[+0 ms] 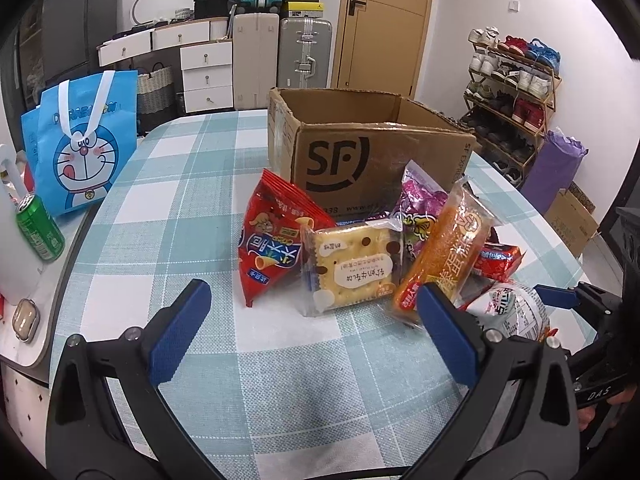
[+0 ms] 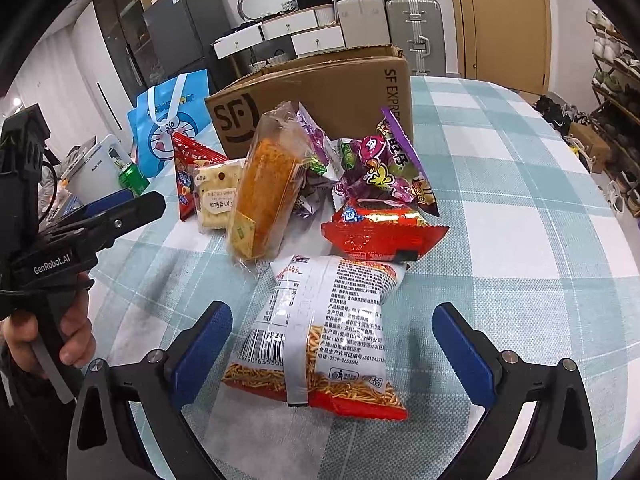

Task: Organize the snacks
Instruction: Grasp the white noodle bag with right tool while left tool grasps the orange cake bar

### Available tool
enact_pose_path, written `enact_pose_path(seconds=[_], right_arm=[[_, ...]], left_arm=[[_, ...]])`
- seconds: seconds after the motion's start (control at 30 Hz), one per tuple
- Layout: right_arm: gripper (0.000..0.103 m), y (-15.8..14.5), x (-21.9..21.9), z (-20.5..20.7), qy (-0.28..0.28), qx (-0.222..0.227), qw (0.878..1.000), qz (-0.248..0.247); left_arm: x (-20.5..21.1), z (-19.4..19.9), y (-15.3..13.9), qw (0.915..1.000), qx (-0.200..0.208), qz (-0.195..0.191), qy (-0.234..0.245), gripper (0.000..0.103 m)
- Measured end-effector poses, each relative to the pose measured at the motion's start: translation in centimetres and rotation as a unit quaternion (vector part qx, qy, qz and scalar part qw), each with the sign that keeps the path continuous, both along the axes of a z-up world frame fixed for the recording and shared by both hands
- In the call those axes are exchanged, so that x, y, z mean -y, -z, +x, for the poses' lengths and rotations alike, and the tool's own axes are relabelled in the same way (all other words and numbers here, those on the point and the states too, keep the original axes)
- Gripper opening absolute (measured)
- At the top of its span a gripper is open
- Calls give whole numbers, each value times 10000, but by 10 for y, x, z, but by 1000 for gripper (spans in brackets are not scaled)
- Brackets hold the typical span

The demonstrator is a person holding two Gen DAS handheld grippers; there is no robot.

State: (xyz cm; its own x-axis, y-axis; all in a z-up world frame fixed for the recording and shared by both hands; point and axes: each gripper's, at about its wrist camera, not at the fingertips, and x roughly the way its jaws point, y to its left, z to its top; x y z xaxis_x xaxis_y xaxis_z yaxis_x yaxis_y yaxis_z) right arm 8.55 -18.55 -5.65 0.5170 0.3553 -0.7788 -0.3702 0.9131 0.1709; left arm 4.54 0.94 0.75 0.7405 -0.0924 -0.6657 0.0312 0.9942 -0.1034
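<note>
A pile of snack packets lies before an open cardboard box [image 1: 360, 160] [image 2: 320, 92] on the checked table. A red triangular chip bag [image 1: 276, 240], a cracker packet [image 1: 352, 268] [image 2: 216, 196] and an orange cake packet [image 1: 444, 248] [image 2: 268, 184] lie in front of my left gripper [image 1: 312, 312], which is open and empty. My right gripper [image 2: 332, 340] is open, its fingers on either side of a white noodle-snack bag [image 2: 328, 328] [image 1: 512, 308] without touching it. Purple candy bags [image 2: 380, 164] and a red packet [image 2: 380, 232] lie beyond.
A blue Doraemon bag [image 1: 84, 148] and a green can [image 1: 40, 232] stand at the table's left edge. A shoe rack [image 1: 516, 92] stands at the right, with suitcases [image 1: 280, 60] and drawers behind the table. The left gripper's body shows in the right wrist view [image 2: 80, 232].
</note>
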Motion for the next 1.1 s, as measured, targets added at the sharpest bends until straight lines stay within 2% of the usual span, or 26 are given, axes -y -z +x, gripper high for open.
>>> enact_pose_path(seconds=[0.03, 0.1, 0.13, 0.2, 0.27, 0.37, 0.67, 0.8, 0.9, 1.1], right_arm=[[101, 0, 0, -1, -9, -20, 10000, 9], [94, 1, 2, -1, -32, -71, 10000, 43], [82, 3, 3, -1, -57, -113, 9999, 49], [76, 5, 3, -1, -187, -234, 9994, 173], [64, 5, 2, -2, -299, -240, 9989, 258], [58, 6, -1, -5, -412, -165, 9987, 257], [52, -2, 5, -15, -563, 57, 9965, 609], [52, -15, 9, -21, -609, 306, 9941, 838], [52, -28, 15, -27, -720, 616, 9895, 1089], [52, -38, 28, -23, -430, 853, 9889, 1136]], left_arm=[[2, 1, 1, 10000, -19, 8, 24, 102], [5, 1, 4, 10000, -36, 23, 66, 102], [8, 2, 5, 9999, -48, 46, 96, 102], [11, 1, 7, 9999, -54, 85, 141, 102], [14, 2, 8, 9998, -56, 112, 184, 102], [17, 2, 10, 9997, -66, 128, 219, 102], [23, 5, 17, 9994, -122, 136, 311, 102], [27, 6, 20, 9991, -156, 123, 379, 102], [36, 7, 20, 9984, -145, 288, 470, 102], [52, 11, 25, 9973, -144, 409, 587, 102]])
